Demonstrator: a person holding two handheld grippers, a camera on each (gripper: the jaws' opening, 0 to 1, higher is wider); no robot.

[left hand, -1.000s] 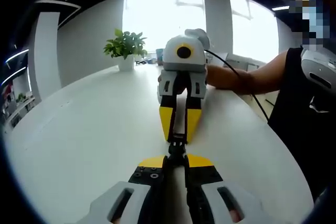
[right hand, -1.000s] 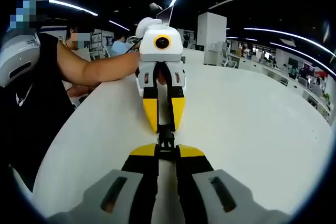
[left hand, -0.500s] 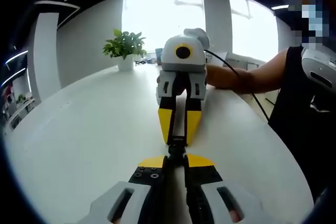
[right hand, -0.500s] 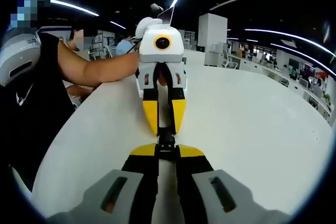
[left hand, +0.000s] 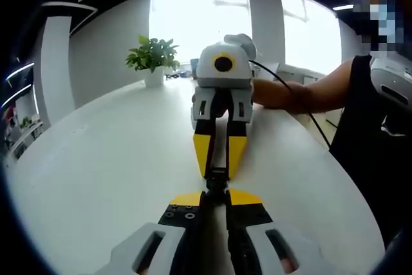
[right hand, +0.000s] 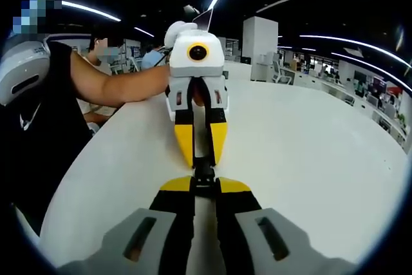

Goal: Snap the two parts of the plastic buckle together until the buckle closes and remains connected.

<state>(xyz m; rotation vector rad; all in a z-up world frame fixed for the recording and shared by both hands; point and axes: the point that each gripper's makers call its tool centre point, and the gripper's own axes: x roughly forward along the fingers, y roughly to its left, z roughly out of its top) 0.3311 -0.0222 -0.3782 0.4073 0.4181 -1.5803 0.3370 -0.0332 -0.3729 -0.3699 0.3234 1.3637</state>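
Left gripper view: left hand-held gripper (left hand: 215,199) rises from the bottom, jaws drawn together and clamped on the near end of the black plastic buckle (left hand: 217,183). The buckle sits just above the white surface (left hand: 109,159), between the two sets of yellow jaw tips, its long axis running straight away from the camera along the line of both grippers. Its far end is pinched by the right hand-held gripper (left hand: 219,170), which faces the camera head-on, jaws closed on it. Whether the two buckle halves are fully latched cannot be told; the part is small and partly hidden by the jaws. A person's forearm (left hand: 302,93) reaches in from the right behind that gripper; a potted plant (left hand: 153,60) stands at the far edge of the surface. Right gripper view: right hand-held gripper (right hand: 205,186) at the bottom, jaws together on the buckle (right hand: 205,175), same end-to-end line, left hand-held gripper (right hand: 201,160) opposite, closed on the other end. The forearm (right hand: 119,83) comes in from the left. No readable writing or labels on the buckle or the grippers.
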